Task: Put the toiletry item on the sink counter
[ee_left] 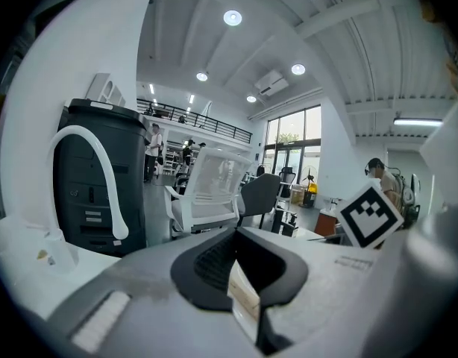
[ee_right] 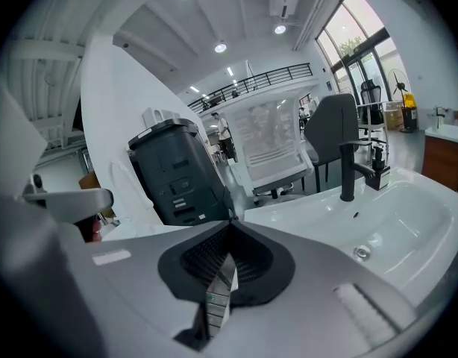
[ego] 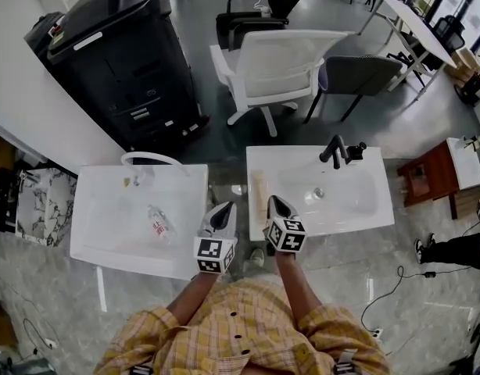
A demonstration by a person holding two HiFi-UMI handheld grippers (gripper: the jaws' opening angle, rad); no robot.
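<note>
A cream-coloured tube (ego: 259, 194) lies along the left part of the white sink counter (ego: 365, 219), beside the basin with the black faucet (ego: 336, 151). My right gripper (ego: 273, 201) hovers just right of the tube near the counter's front edge. Its jaws are shut with nothing between them (ee_right: 230, 222). My left gripper (ego: 227, 206) hangs over the gap between the two white units, left of the tube. Those jaws also meet at the tips and hold nothing (ee_left: 236, 231). A clear bottle (ego: 159, 225) lies in the left basin.
The left white unit (ego: 91, 244) carries a curved white faucet (ego: 150, 158). Behind stand a large black printer (ego: 123, 57), a white mesh chair (ego: 275, 69) and a grey chair (ego: 357, 76). A small red-brown stand (ego: 428, 180) is at the right.
</note>
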